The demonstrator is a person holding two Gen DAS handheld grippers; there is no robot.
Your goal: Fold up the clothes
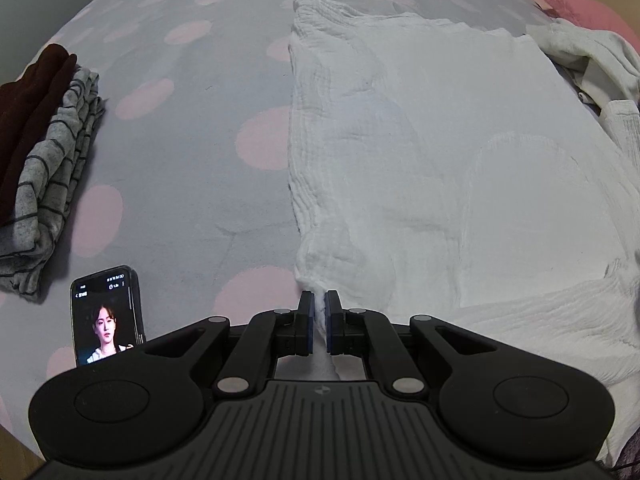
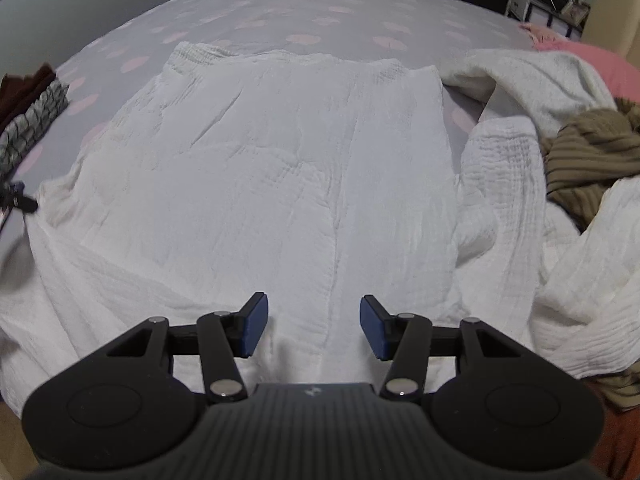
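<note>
The left gripper [image 1: 319, 300] is clenched on a pinch of the white garment [image 1: 420, 152], a crinkled cotton piece spread over the middle of the bed [image 1: 192, 80], whose grey sheet carries pink dots. The pinch sits at the garment's left-hand fold, close to the bed's near edge. The right gripper [image 2: 314, 322] hovers over the same white garment [image 2: 280, 168] with its blue pads [image 2: 255, 322] standing well apart and nothing between them.

Only the left wrist view takes in the phone [image 1: 107, 316], screen lit, propped near the bed's near-left corner, and the full folded stack beside it: a striped grey piece [image 1: 52, 168] with a dark brown one [image 1: 28, 96] on its outer side. Only the right wrist view shows the olive ribbed knit [image 2: 592, 152] in the unfolded heap along the right edge.

The garment's long axis runs from the near edge away toward the far edge, its gathered band lying at the far end.
</note>
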